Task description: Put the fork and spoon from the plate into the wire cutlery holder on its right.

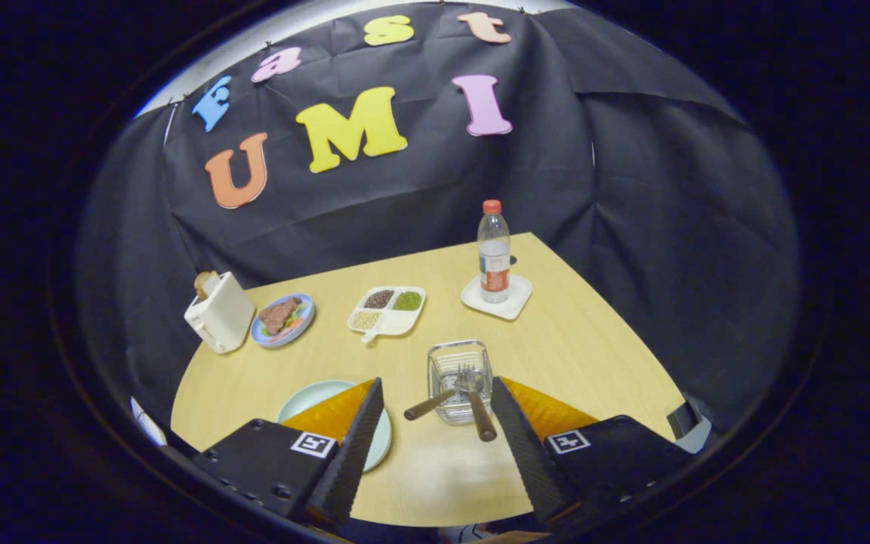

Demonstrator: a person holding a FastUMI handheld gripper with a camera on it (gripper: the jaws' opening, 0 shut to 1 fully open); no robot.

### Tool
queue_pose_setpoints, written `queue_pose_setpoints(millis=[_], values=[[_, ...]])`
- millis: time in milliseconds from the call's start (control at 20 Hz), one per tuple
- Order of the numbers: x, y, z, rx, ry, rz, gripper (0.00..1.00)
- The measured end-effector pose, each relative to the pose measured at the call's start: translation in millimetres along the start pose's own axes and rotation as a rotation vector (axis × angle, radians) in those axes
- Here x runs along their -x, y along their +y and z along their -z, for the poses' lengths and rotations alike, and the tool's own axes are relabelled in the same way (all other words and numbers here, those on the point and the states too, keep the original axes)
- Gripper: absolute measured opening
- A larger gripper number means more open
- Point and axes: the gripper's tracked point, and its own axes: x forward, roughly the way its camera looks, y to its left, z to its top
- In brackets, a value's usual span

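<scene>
Hand-held gripper: the hand-held gripper (435, 431) hangs above the near edge of the table (593, 347), fingers spread wide apart and holding nothing, bare tabletop between them.
Fingers: the left finger (348, 453) overlaps the plate; the right finger (526, 446) rises just at 4 o'clock of the wire cutlery holder.
Wire cutlery holder: the wire cutlery holder (459, 378) stands just ahead of the fingers, between their tips, a square wire basket, upright.
Fork and spoon: the fork (478, 404) and the spoon (435, 403) both sit in the holder with their heads down inside it; their handles lean out over its near rim, the fork's toward 5 o'clock, the spoon's toward 8 o'clock.
Plate: the pale green plate (314, 397) lies at 9 o'clock of the holder, partly hidden behind the left finger.
Further out: a divided tray (390, 310) of grains at 11 o'clock of the holder; a bottle (493, 253) on a white coaster (497, 298) at 1 o'clock; a blue dish of food (282, 319) and a toaster (220, 311) with bread at 10 o'clock.
</scene>
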Motion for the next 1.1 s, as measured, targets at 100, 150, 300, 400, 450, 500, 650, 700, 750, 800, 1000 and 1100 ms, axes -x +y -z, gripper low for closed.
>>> queue_pose_setpoints(millis=[100, 150, 300, 400, 450, 500, 650, 700, 750, 800, 1000, 1100], values=[[12, 7, -5, 0.028, -0.053, 0.029, 0.92], [18, 13, -10, 0.037, -0.084, 0.036, 0.95], [38, 30, -15, 0.051, -0.170, 0.053, 0.97], [53, 39, -16, 0.057, -0.214, 0.060, 0.97], [61, 46, -16, 0.060, -0.234, 0.058, 0.96], [69, 53, -16, 0.061, -0.254, 0.053, 0.96], [95, 71, -17, 0.078, -0.328, 0.041, 0.96], [103, 78, -16, 0.088, -0.352, 0.032, 0.96], [113, 82, -16, 0.094, -0.378, 0.030, 0.96], [119, 85, -17, 0.097, -0.399, 0.032, 0.96], [145, 97, -11, 0.124, -0.456, 0.038, 0.96], [152, 103, -7, 0.165, -0.473, 0.040, 0.96]])
